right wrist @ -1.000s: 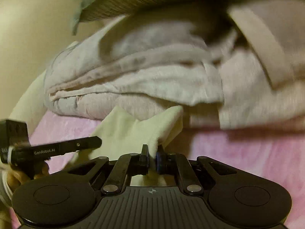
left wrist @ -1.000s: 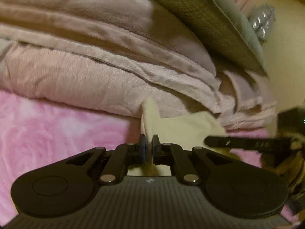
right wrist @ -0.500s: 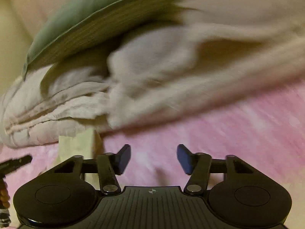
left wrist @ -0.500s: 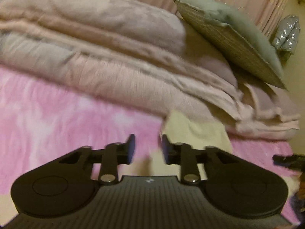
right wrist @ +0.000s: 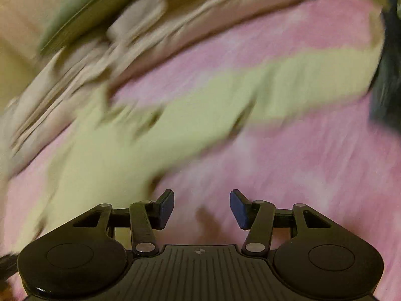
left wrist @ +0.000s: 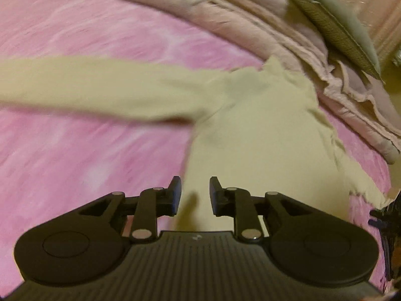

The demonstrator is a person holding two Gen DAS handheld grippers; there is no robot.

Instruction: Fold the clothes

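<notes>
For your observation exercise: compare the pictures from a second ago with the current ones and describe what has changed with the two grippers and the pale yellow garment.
Both grippers let go: the left gripper and right gripper, earlier shut on the pale yellow long-sleeved garment, now stand open and drawn back. The garment now lies spread on the pink bedspread, one sleeve stretched out. The folded beige blankets and green pillow stayed put.

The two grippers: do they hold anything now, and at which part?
Nothing is held. The left gripper and right gripper are both open, above the yellow garment.
</notes>
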